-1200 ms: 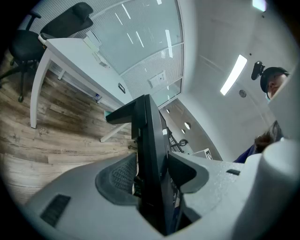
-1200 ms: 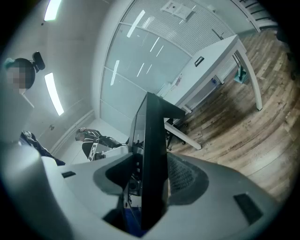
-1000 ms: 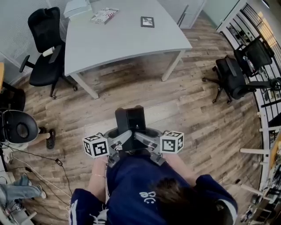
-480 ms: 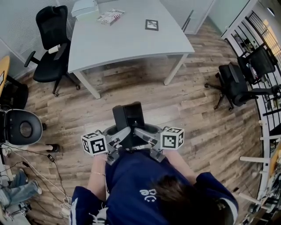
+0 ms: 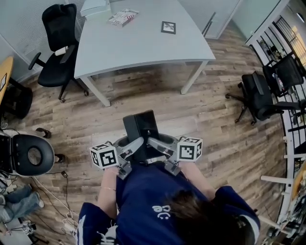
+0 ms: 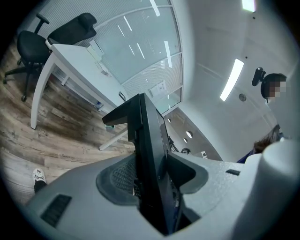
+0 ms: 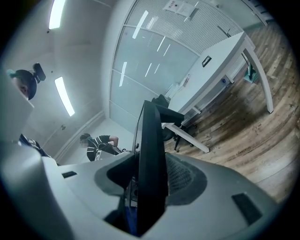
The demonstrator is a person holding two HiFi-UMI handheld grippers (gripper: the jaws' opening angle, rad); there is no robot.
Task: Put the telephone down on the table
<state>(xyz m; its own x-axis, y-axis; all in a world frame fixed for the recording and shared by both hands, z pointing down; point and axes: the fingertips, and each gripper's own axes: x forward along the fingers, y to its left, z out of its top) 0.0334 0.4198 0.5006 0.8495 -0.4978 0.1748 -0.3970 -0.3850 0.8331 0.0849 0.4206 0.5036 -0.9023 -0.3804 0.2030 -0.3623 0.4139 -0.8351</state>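
A black telephone (image 5: 141,130) stands upright in front of the person's chest, over the wooden floor, held from both sides. My left gripper (image 5: 130,149) is shut on its left edge and my right gripper (image 5: 160,146) on its right edge. In the left gripper view the telephone (image 6: 149,154) fills the gap between the ribbed pads (image 6: 121,176). In the right gripper view it (image 7: 151,154) sits the same way between the pads (image 7: 180,176); these jaws have just been closing on it. The grey table (image 5: 143,45) lies ahead, some way off.
On the table lie a marker card (image 5: 168,27), a booklet (image 5: 123,17) and a box (image 5: 94,6). Black office chairs stand at the table's left (image 5: 57,52) and at the right (image 5: 260,95). A round black seat (image 5: 31,155) and floor cables (image 5: 52,210) are at the left.
Both grippers keep the telephone between them. The table and floor have shifted slightly in the head view as the person moves. A foot at the left has moved.
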